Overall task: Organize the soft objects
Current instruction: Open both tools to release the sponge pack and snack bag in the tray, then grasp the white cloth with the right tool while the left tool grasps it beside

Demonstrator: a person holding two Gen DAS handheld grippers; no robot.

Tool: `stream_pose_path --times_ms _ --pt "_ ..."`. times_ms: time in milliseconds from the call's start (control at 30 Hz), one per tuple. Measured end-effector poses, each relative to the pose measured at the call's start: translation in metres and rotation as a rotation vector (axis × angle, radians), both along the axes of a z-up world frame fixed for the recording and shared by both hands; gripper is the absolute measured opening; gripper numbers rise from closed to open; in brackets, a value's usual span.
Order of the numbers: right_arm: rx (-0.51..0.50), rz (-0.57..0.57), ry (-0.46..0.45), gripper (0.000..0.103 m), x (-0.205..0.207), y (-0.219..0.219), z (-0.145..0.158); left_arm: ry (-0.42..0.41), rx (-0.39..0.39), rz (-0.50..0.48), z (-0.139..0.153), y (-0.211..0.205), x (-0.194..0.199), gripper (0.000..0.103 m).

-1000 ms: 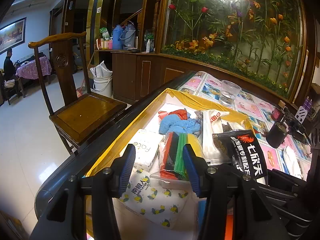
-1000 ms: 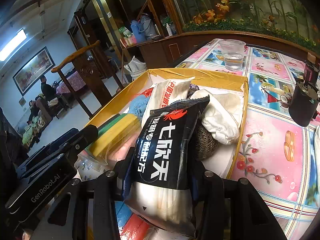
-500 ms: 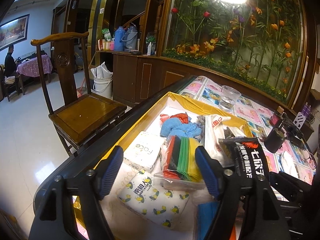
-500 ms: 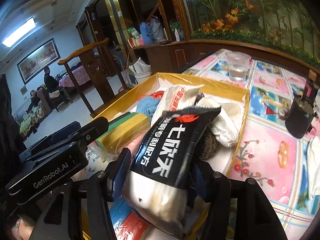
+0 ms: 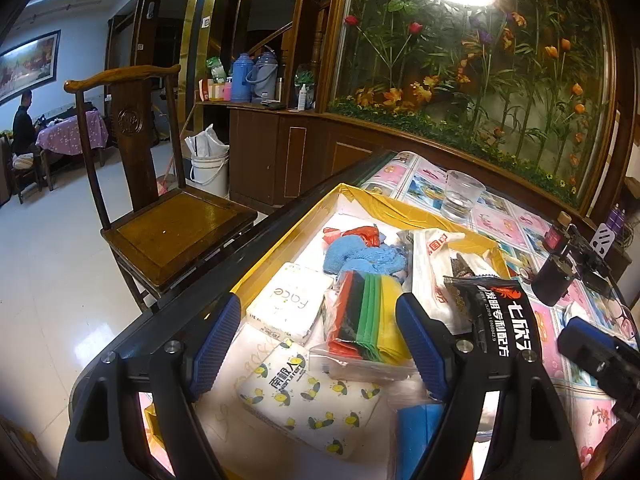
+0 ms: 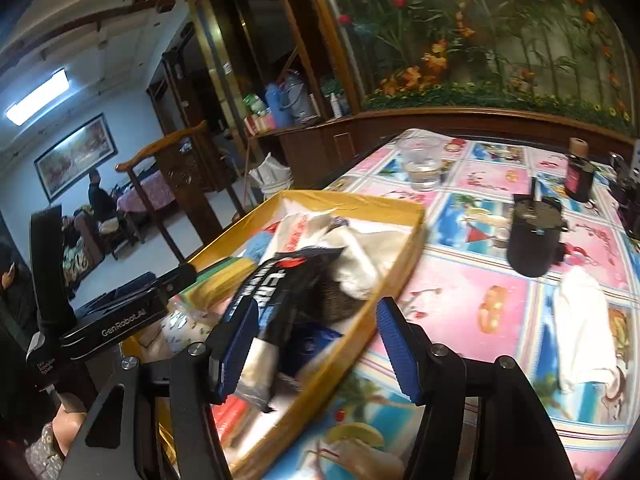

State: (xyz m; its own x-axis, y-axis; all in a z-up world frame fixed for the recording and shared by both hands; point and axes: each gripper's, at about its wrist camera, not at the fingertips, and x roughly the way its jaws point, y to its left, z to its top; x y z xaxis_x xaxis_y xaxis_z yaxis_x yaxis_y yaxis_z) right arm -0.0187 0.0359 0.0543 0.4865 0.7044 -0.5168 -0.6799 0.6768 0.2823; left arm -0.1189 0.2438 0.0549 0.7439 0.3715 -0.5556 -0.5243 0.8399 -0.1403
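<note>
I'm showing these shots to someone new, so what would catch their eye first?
Probably the yellow-rimmed tray at the table edge, crammed with soft things: a blue cloth at the back, a bag of coloured cloths mid-tray and a black packet on its right. Both the left gripper and right gripper frame it with blue pads, jaws just opened, holding nothing. Behind glows a flower-filled glass case.

Patterned table (image 6: pixel 472 304): yellow tray (image 6: pixel 384 276), glass (image 6: pixel 420 168), white cloth (image 6: pixel 580 320).

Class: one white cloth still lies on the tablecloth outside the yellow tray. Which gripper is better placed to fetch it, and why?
Right. The right gripper, jaws just opened and empty, straddles the yellow tray's rim beside the white cloth. The left gripper hangs open over the packs inside the tray.
</note>
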Motion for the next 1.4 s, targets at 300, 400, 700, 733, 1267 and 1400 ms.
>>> stream_pose_path --times_ms 300,400,700,733,1267,1400 --pt "-0.057 -0.258 -0.029 0.073 0.034 -0.090 0.004 -0.026 -0.045 -0.055 0.008 -0.008 -0.005 0.079" --pt "-0.093 -0.347 0.025 0.078 0.056 -0.124 -0.003 -0.058 -0.015 -0.106 0.026 -0.030 -0.005 0.079" --pt "-0.222 -0.367 0.121 0.079 0.082 -0.151 -0.025 0.061 -0.033 -0.436 0.038 -0.114 0.041 0.086" --pt "-0.242 -0.356 0.121 0.079 0.083 -0.148 -0.027 0.078 -0.046 -0.460 0.035 -0.121 0.046 0.086" --pt "-0.294 -0.285 0.125 0.007 0.091 -0.139 -0.043 0.274 -0.257 -0.629 0.002 -0.185 0.128 0.085" --pt "-0.240 -0.267 0.091 0.007 0.083 -0.143 -0.031 0.264 -0.344 -0.640 -0.003 -0.190 0.149 0.085"
